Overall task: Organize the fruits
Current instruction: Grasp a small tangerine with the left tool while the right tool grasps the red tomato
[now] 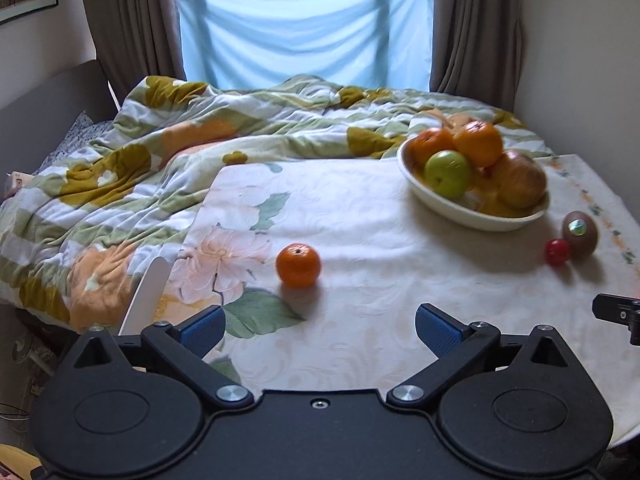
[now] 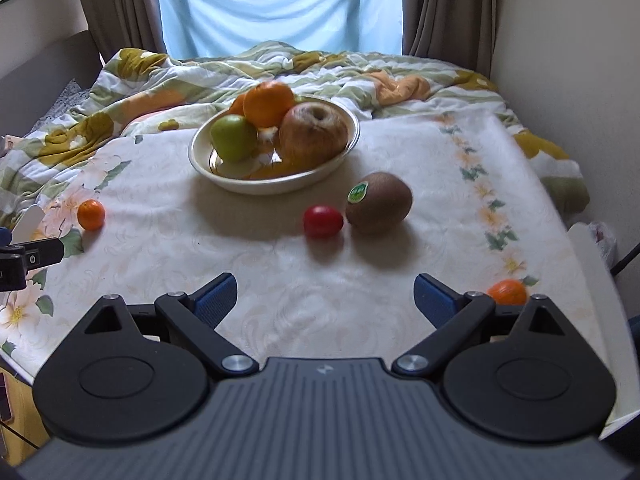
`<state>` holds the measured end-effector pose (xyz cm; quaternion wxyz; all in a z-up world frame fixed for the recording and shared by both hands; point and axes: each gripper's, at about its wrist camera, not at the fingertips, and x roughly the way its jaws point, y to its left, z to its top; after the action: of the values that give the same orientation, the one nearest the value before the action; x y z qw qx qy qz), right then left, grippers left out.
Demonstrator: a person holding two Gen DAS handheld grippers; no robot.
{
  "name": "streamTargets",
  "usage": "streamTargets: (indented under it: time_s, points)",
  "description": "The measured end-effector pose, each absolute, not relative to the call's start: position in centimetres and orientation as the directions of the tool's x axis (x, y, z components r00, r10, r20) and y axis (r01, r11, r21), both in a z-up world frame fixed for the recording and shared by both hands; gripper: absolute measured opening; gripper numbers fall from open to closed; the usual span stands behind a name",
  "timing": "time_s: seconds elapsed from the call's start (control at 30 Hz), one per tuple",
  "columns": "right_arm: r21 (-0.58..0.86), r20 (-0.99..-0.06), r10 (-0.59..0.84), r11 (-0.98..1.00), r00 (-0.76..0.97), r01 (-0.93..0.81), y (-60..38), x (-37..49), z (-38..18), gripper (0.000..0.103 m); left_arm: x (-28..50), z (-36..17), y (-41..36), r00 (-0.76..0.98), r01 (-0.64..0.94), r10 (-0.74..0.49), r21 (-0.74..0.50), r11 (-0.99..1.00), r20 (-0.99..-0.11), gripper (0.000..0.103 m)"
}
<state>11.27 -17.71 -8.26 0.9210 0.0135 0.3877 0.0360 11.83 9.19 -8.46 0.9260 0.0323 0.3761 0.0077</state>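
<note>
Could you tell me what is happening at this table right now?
Someone is sorting fruit with two handheld grippers. The left gripper and right gripper are both open and empty, above the tablecloth. The bowl already holds oranges, a green apple and a brownish apple. Loose on the cloth are a kiwi, a small red fruit and two small oranges.
</note>
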Motion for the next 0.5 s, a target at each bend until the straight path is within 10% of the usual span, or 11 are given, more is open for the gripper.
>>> streamTargets:
  time_s: [0.5]
  points:
    - [0.029, -0.741, -0.021, 0.998, 0.671, 0.063, -14.9, 16.5, -11.6, 0.103, 18.9, -12.0, 11.6, 0.645, 0.058, -0.008, 0.039, 0.998, -0.764, 0.071]
